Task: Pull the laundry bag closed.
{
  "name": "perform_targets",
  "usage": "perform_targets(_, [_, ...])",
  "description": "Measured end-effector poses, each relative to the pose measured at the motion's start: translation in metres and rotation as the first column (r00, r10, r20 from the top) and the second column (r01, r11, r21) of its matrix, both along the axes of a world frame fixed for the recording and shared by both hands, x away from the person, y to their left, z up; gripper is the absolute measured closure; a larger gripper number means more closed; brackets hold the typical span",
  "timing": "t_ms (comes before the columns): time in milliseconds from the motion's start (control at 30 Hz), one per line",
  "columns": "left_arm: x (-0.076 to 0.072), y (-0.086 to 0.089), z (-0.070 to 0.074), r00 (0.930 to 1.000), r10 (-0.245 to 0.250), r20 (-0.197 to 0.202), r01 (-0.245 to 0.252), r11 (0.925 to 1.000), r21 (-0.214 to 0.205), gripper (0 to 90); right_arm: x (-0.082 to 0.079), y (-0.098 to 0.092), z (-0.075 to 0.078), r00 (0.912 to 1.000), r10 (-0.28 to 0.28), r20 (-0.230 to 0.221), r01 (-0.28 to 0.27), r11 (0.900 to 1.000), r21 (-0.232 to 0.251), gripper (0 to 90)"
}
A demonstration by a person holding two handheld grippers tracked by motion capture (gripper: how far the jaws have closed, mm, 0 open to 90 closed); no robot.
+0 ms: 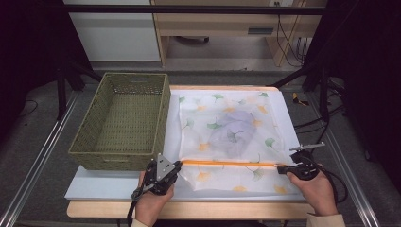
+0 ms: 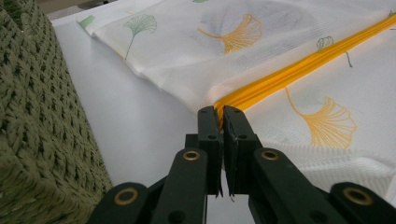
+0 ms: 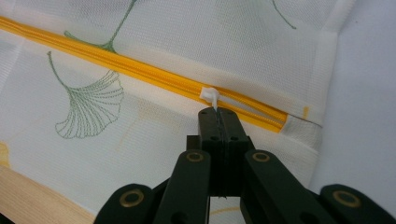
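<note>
Keep the left claw (image 2: 219,114) pinched on the orange zipper's (image 1: 229,163) left end, just right of the green basket (image 1: 122,122), as an anchor. The right claw (image 3: 218,114), clamped on the white zipper pull (image 3: 208,95), should draw steadily along the teeth. The white mesh laundry bag (image 1: 230,137), leaf-printed, lies flat on the surface right of the basket.

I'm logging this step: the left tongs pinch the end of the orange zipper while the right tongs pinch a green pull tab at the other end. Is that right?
Not quite: the pull tab is white, not green, as the right gripper view shows. The rest holds: the left tongs pinch the end of the orange zipper on the mesh bag, and the right tongs pinch the tab at the other end.
</note>
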State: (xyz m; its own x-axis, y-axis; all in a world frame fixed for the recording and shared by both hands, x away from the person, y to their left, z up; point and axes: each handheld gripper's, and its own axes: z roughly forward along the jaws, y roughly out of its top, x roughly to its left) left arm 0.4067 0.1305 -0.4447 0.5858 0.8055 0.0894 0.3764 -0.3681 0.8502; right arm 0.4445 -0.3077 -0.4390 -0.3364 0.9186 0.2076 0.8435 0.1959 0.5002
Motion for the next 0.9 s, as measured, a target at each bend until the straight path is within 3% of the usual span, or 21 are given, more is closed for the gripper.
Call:
perform_targets(300, [-0.0001, -0.0003, 0.0002, 1.0, -0.003, -0.001, 0.003, 1.0, 0.001, 86.5, -0.0005, 0.0002, 0.0001, 1.0, -0.001, 0.003, 0.001, 0.9995, -0.031, 90.0])
perform_targets(900, [0.0001, -0.002, -0.0001, 1.0, -0.009, -0.003, 0.009, 0.9999, 0.008, 86.4, -0.0012, -0.0058, 0.0012, 0.9999, -0.012, 0.007, 0.012, 0.9999, -0.01, 90.0])
